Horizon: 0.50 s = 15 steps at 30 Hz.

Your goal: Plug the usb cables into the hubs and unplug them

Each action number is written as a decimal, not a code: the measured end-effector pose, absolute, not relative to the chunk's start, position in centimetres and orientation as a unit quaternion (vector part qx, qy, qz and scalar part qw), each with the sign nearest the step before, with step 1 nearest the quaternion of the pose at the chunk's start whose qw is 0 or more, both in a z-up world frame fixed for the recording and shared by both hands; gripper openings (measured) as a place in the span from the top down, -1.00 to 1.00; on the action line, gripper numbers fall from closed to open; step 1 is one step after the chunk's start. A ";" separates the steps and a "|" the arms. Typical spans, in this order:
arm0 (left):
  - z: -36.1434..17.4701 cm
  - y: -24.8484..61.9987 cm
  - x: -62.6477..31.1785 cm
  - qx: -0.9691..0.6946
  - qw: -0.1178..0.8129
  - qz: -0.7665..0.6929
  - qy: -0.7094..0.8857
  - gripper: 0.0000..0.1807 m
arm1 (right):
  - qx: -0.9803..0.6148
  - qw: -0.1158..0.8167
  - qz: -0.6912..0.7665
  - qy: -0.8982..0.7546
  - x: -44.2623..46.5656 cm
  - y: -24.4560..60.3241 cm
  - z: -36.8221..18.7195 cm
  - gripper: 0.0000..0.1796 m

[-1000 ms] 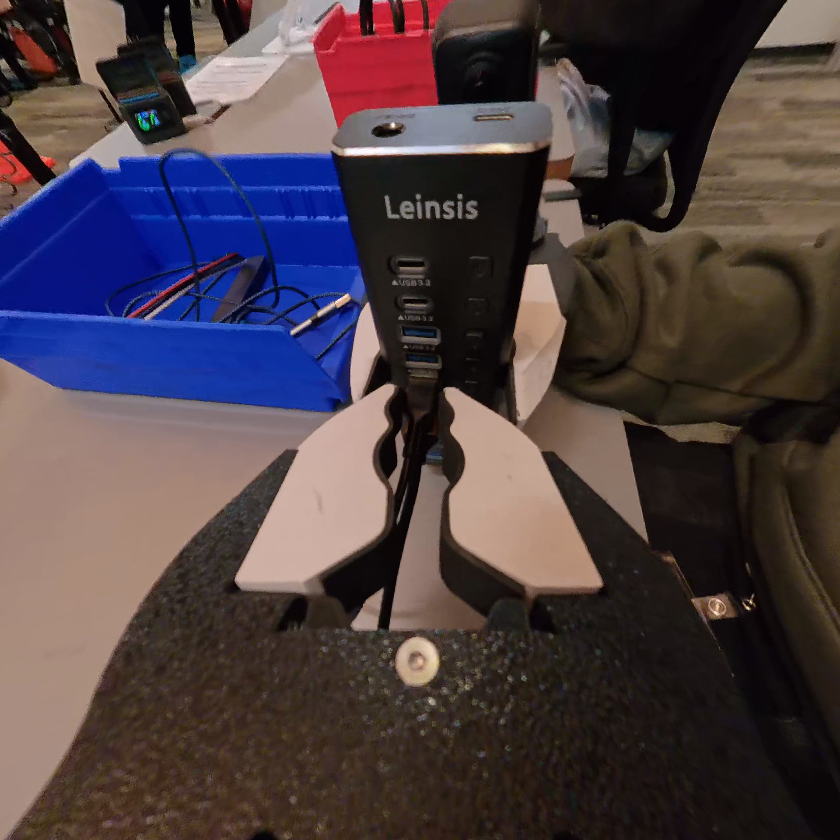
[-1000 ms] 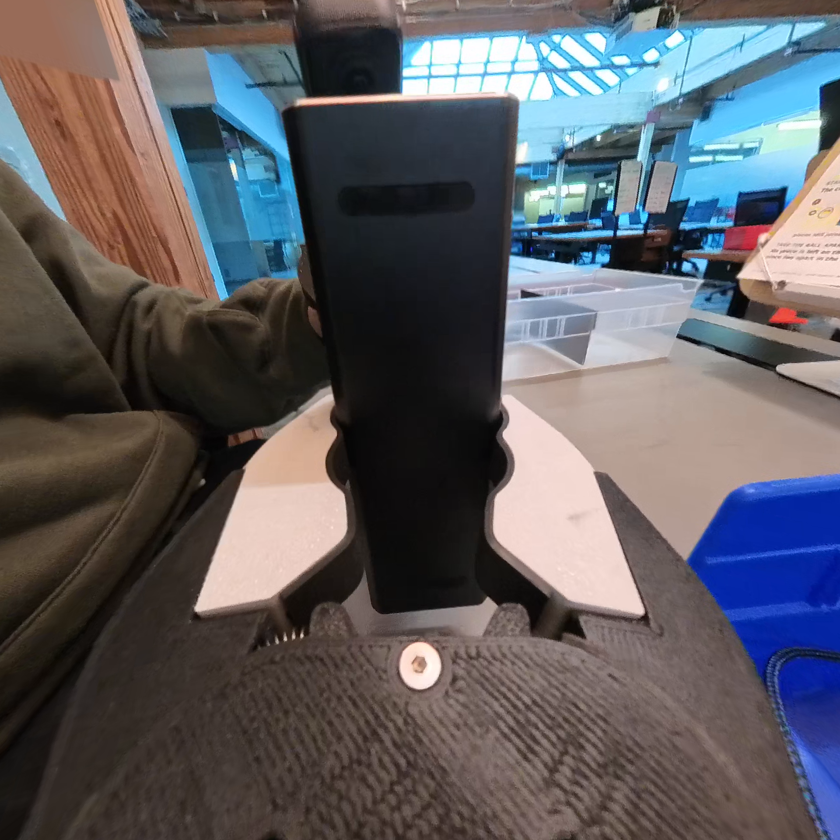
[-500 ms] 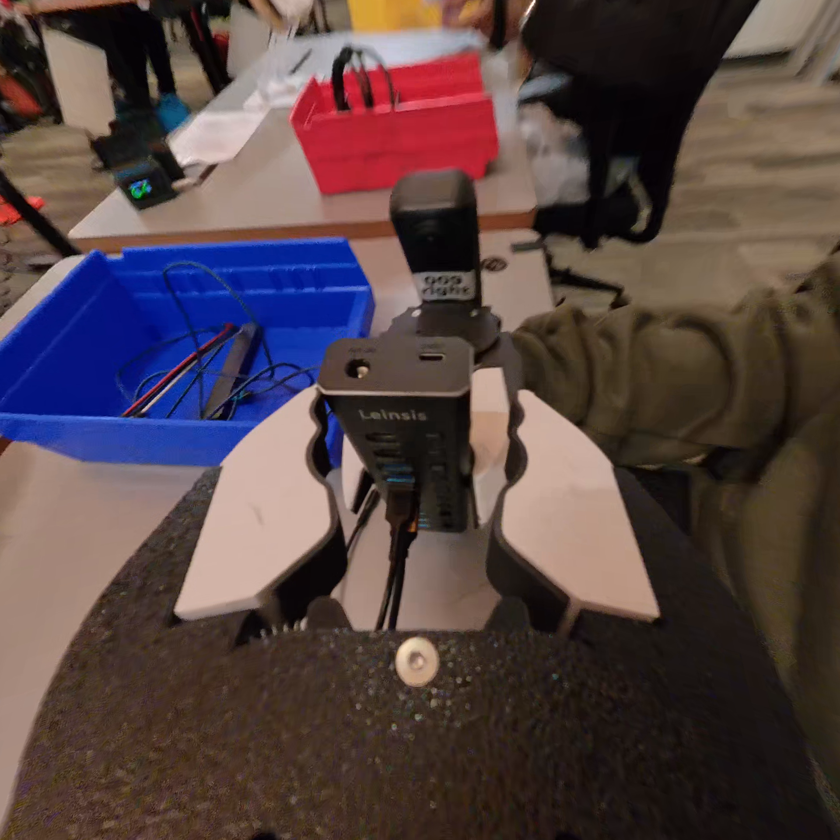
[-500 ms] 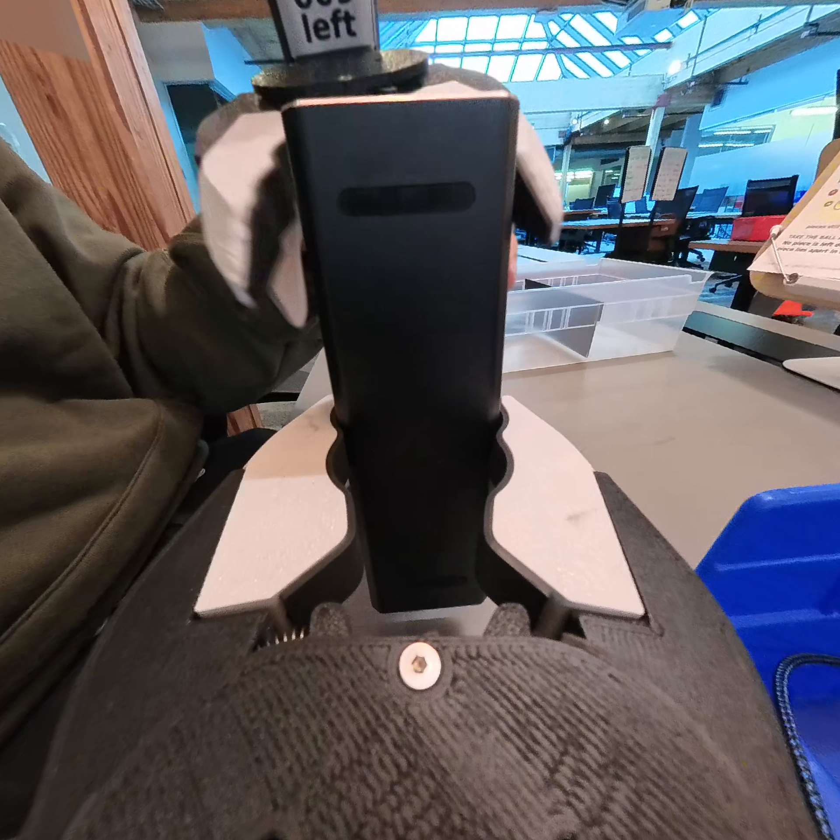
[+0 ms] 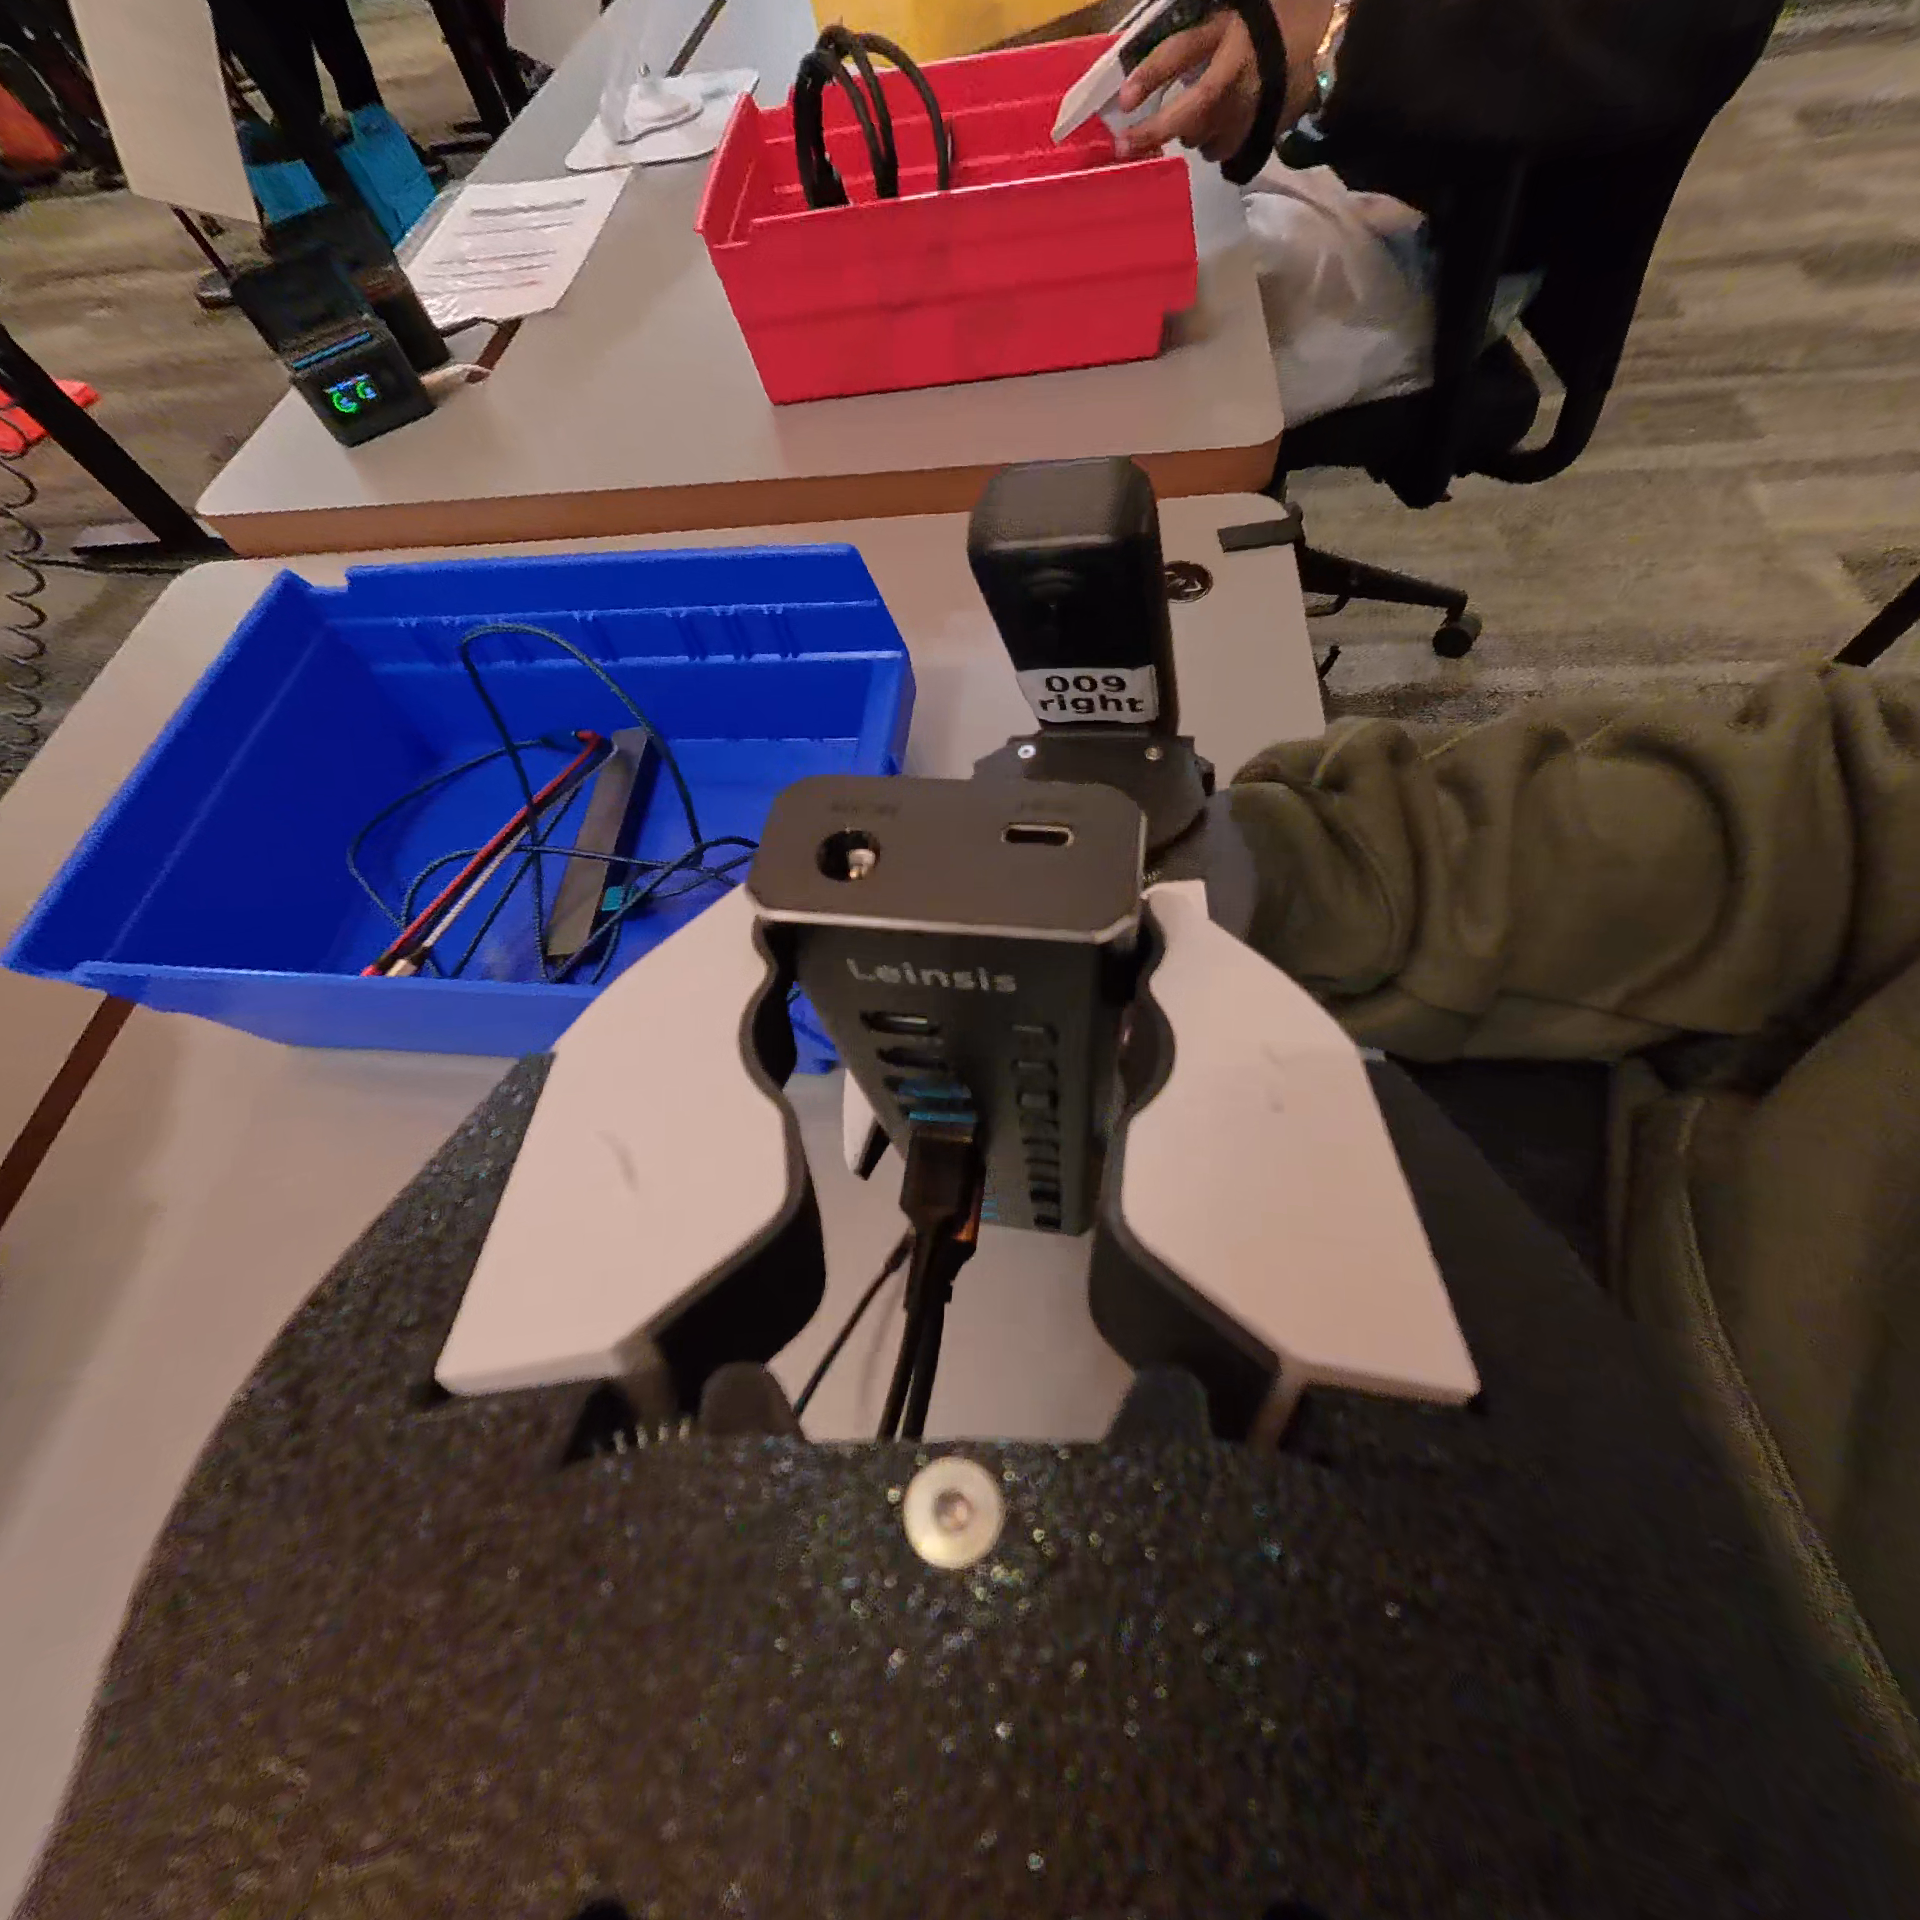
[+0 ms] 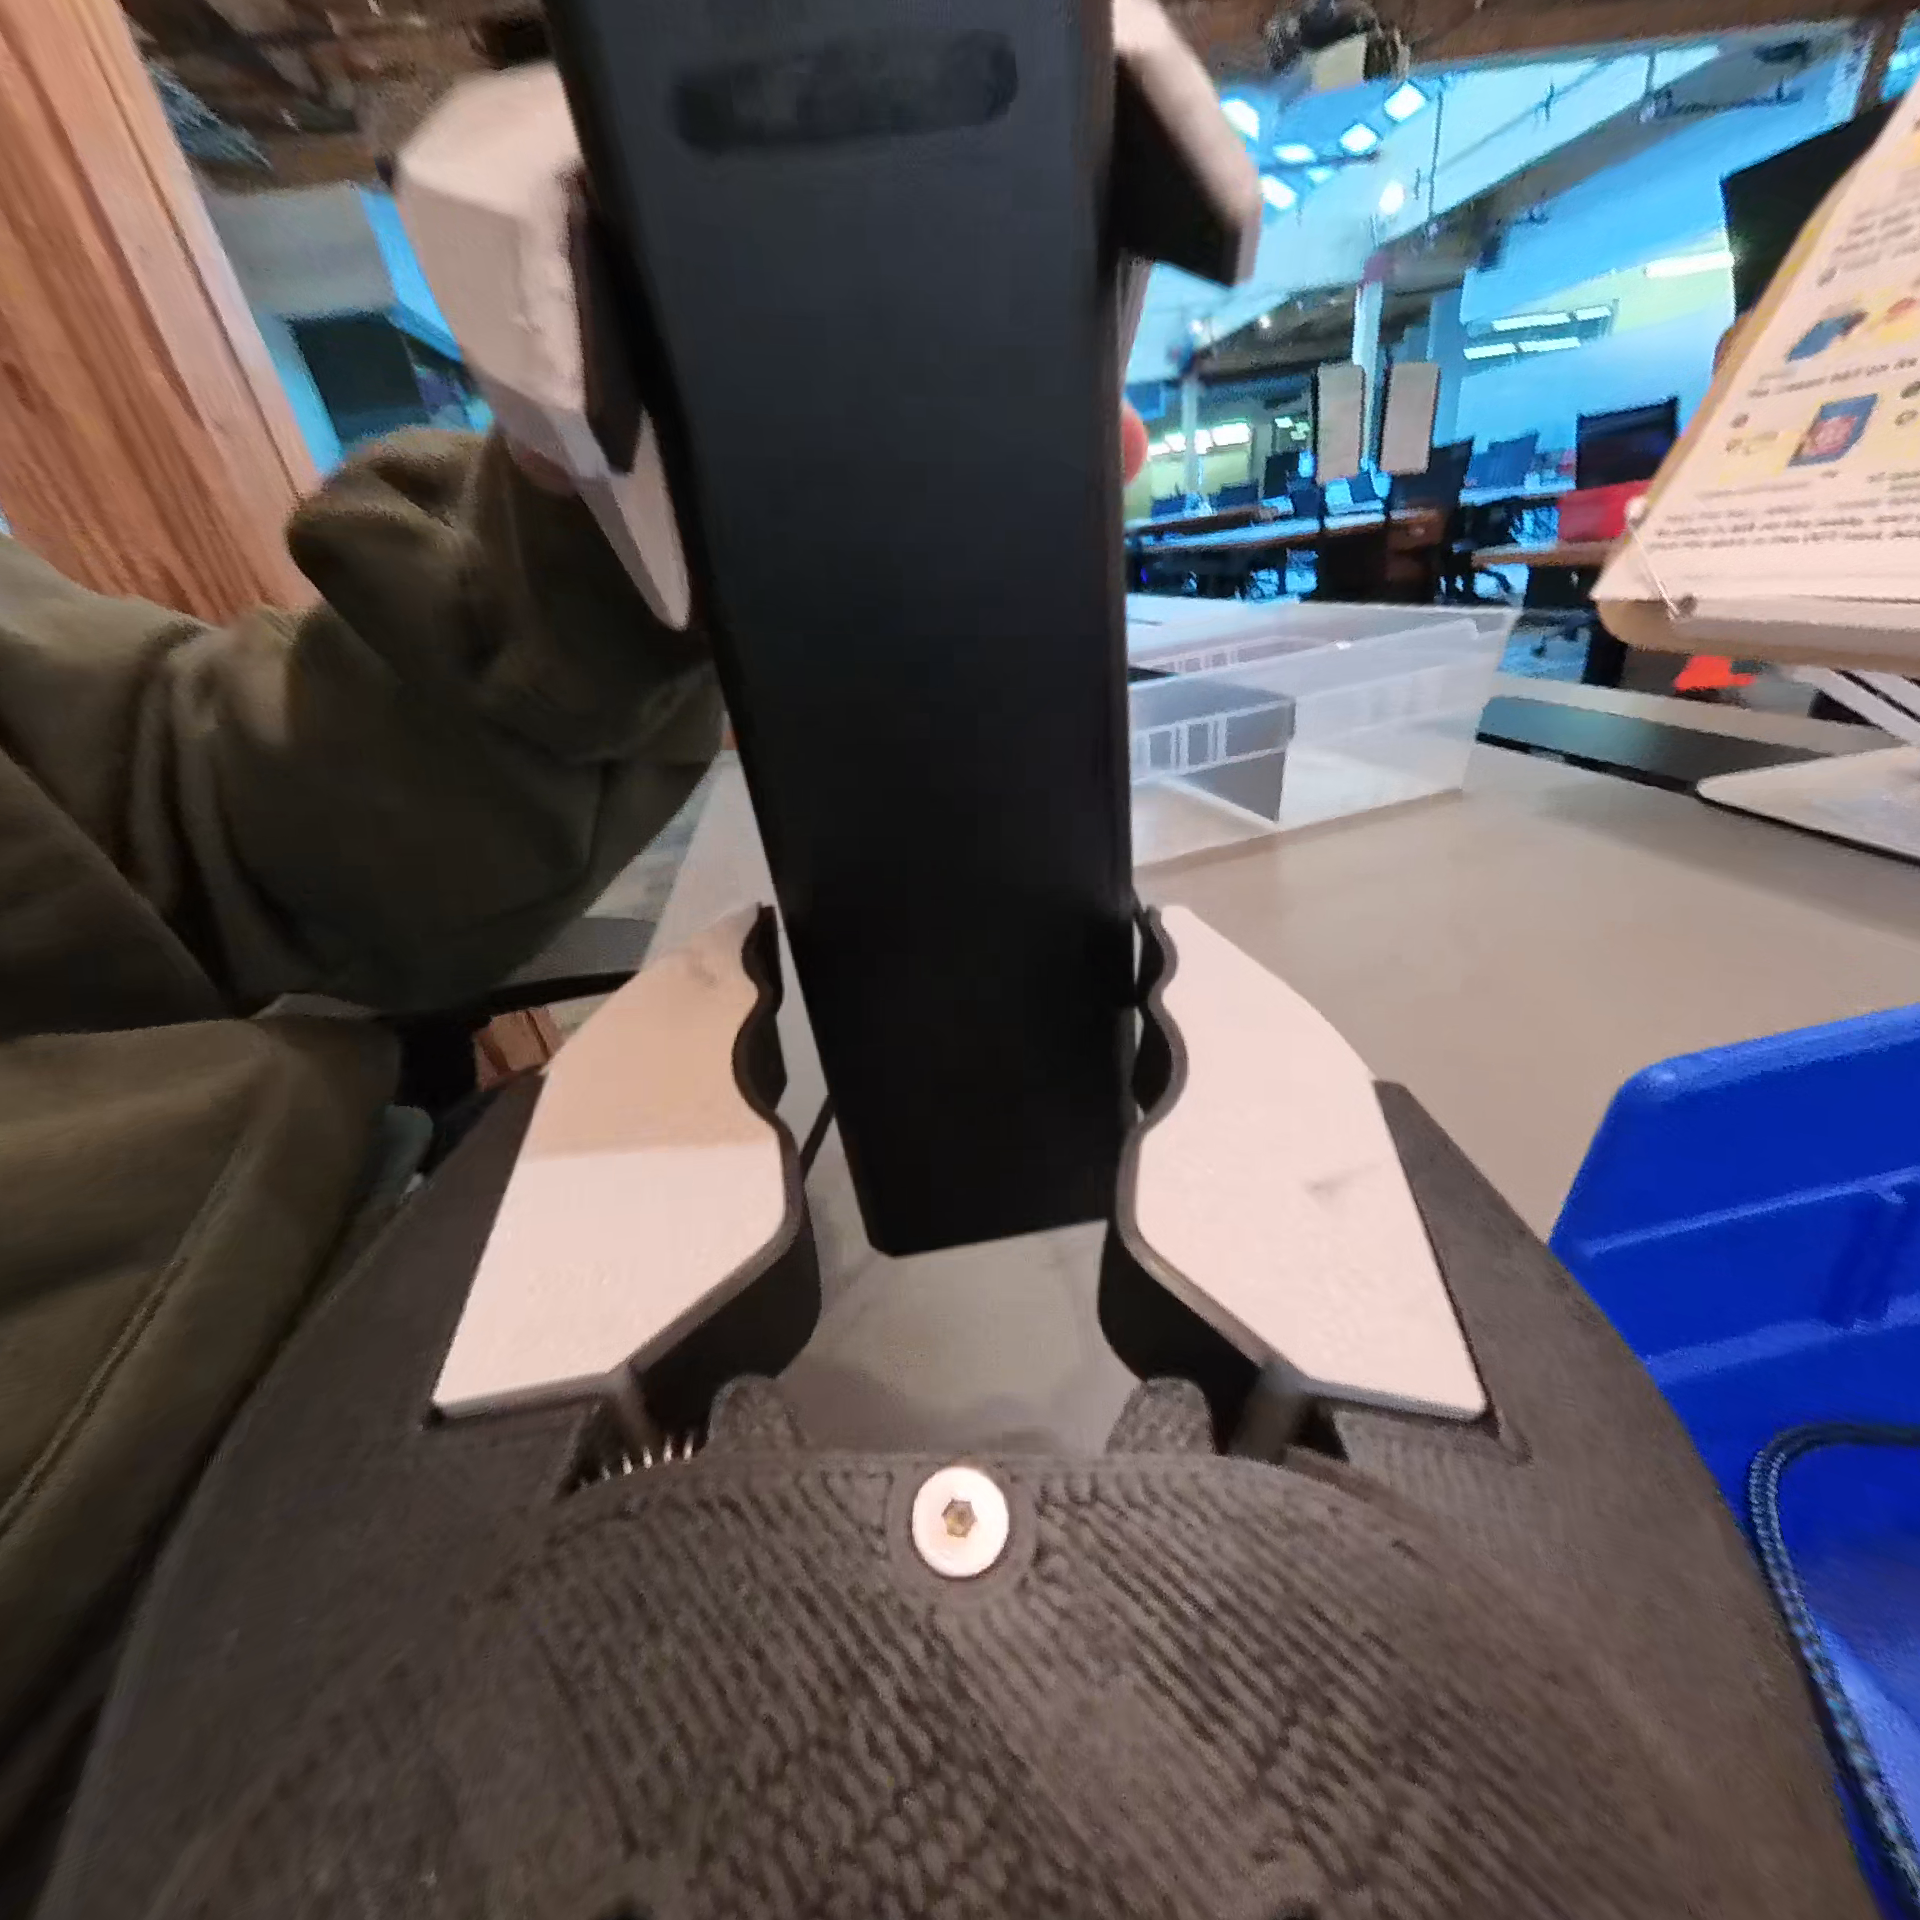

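Note:
A black USB hub (image 5: 966,862) stands upright between both grippers. My right gripper (image 6: 956,935) is shut on the hub's lower part (image 6: 914,623) and shows its plain back. My left gripper (image 5: 954,945) faces the port side, and its fingers press the hub's two sides near the top end. In the right wrist view the left gripper's fingers (image 6: 540,343) flank the hub's upper part. A black USB plug (image 5: 940,1174) sits in a lower port. Its cable (image 5: 914,1351) hangs down through the left gripper's gap.
A blue bin (image 5: 260,966) at left holds loose cables and a slim dark hub (image 5: 597,842). A red bin (image 5: 956,270) stands on the far table, with a person's hand (image 5: 1174,83) over it. A green sleeve (image 5: 1507,883) is at right. A clear bin (image 6: 1351,707) lies beyond. Across from one pair of fingers to the other is roughly 8 centimetres.
My left gripper let go of the plug, opened, moved up along the hub and closed round its top end. The plug stays in the port. The right gripper still holds the hub.

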<state>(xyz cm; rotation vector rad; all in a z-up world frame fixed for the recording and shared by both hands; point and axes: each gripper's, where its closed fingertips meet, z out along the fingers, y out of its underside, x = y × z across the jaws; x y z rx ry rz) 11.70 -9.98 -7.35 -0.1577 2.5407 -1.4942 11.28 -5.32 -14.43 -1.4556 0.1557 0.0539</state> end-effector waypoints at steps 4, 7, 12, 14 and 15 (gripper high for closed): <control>-7.6 -9.8 11.7 -0.045 0.091 -0.491 0.865 0.33 | -0.684 0.725 0.009 0.077 11.5 -4.8 -15.0 0.31; -7.9 -9.5 11.5 -0.030 0.084 -0.495 0.864 0.33 | -0.698 0.712 -0.006 0.076 11.4 -4.4 -15.5 0.32; -8.4 -9.1 11.0 0.007 0.085 -0.495 0.865 0.33 | -0.716 0.695 -0.029 0.067 11.3 -3.8 -16.0 0.32; -8.2 -9.0 10.9 0.017 0.086 -0.503 0.860 0.33 | -0.713 0.697 -0.040 0.066 11.4 -3.8 -15.9 0.32; -8.2 -9.0 10.9 0.017 0.081 -0.508 0.857 0.33 | -0.713 0.697 -0.040 0.063 11.3 -3.8 -15.9 0.32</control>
